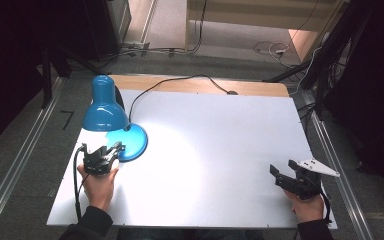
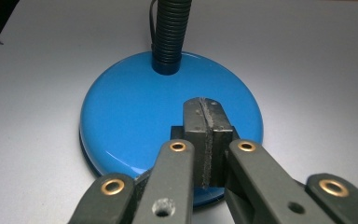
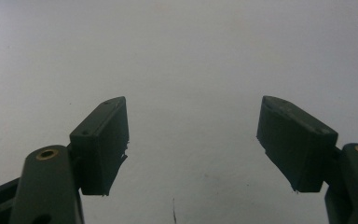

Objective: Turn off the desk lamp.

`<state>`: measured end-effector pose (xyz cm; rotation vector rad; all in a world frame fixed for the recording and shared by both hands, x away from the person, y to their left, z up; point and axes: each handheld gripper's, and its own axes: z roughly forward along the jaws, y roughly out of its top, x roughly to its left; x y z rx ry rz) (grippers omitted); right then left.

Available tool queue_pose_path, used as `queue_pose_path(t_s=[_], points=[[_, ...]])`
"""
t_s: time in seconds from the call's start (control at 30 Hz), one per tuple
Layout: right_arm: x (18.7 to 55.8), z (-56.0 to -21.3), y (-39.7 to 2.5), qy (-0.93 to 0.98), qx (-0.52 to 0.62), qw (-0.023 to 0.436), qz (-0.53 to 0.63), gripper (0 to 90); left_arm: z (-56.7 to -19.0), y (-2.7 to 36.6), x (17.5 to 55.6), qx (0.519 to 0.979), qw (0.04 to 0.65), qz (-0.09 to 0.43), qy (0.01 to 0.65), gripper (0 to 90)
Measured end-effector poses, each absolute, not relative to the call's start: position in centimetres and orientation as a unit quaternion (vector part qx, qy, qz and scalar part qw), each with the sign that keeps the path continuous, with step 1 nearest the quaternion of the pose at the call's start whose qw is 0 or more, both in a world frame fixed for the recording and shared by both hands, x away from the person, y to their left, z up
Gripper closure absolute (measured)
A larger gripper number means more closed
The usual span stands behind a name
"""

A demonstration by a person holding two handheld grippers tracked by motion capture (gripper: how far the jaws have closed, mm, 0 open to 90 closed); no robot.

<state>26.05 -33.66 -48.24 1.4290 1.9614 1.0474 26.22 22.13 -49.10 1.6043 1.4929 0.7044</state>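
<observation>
A blue desk lamp (image 1: pixel 107 112) stood near the left edge of the white tabletop (image 1: pixel 220 150), its shade lit and throwing a bright pool across the surface, its black cord (image 1: pixel 170 82) running off over the far edge. The left tongs (image 1: pixel 111 150) were pressed fully together with nothing between them, their joined tips resting on — or just above — the round blue base (image 2: pixel 135 116), on the side of the base nearest the person; in the left gripper view the ribbed black neck (image 2: pixel 170 32) rose from the far side of that base. No switch could be made out on the base, so the likely step was a press or a nudge with the closed tips, and I cannot tell which. To do it well, the tips should have come straight down on the glossy surface rather than at a slant, since the smooth enamel would let them skid toward the rim; a steady, brief push would have been enough, and the hand (image 1: pixel 97 182) ought to have stayed low so the shade overhead was not knocked. The right tongs (image 1: pixel 286 176) lay well apart, near the right edge toward the near corner, spread wide over bare tabletop and holding nothing — free to steady the base if it slid.
</observation>
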Motion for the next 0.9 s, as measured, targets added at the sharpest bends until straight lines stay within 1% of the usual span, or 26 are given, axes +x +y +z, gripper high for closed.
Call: queue_pose_path(t_s=[0.27,0.9], points=[[26.1,-48.3,-33.6,0.719,0.525,0.246,0.384,23.7,-49.5,22.3,26.8,0.637,0.399,0.267,0.603,90.0],[26.1,-48.2,-33.7,0.720,0.523,0.246,0.385,23.6,-50.1,22.3,27.5,0.641,0.384,0.262,0.611,90.0]])
